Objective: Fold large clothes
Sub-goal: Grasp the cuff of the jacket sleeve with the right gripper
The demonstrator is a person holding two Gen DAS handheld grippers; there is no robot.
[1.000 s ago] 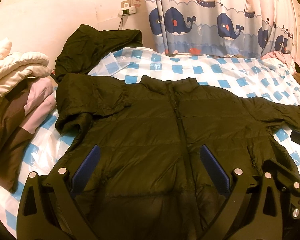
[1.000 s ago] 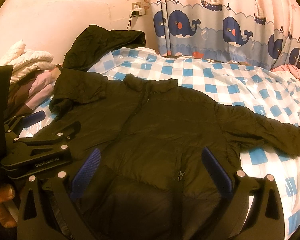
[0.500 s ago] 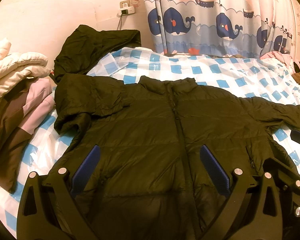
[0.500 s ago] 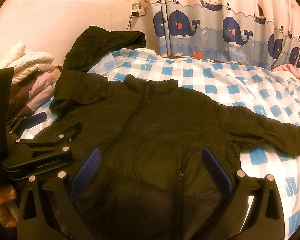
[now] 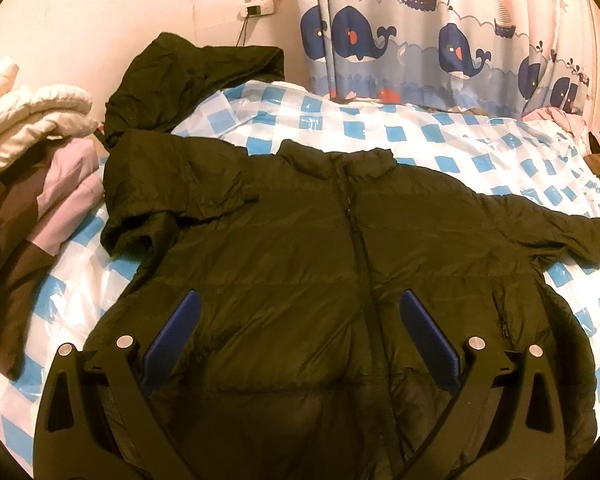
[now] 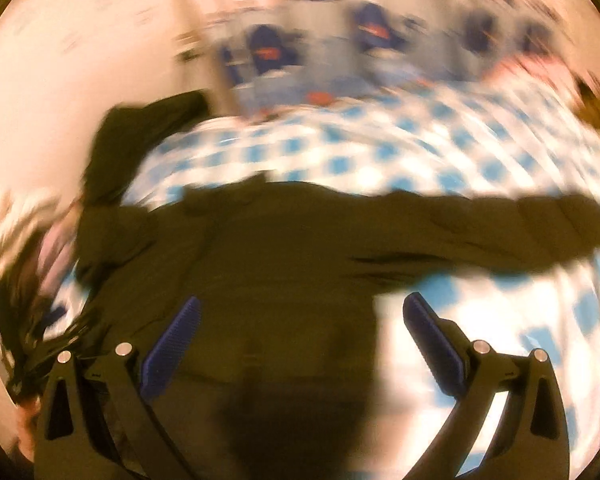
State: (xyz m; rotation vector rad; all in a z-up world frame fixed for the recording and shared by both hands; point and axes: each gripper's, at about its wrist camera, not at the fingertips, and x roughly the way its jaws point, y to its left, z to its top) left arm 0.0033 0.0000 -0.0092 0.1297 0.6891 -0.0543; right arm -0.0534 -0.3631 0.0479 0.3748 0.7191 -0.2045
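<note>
Jacket: dark puffer jacket (image 5: 300, 264) spread flat, zip up, on the checked bed (image 5: 440, 140).
Left gripper (image 5: 300, 332): fingers released, poised above the hem.
Right gripper (image 6: 300, 336): fingers spread, empty, over the jacket's right side; view blurred.

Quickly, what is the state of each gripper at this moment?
Left gripper: open, holding nothing, above the dark jacket.
Right gripper: open, holding nothing; its view is blurred.

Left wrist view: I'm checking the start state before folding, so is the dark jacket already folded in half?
No, the dark jacket lies spread open on the checked sheet, one sleeve stretched out.
</note>
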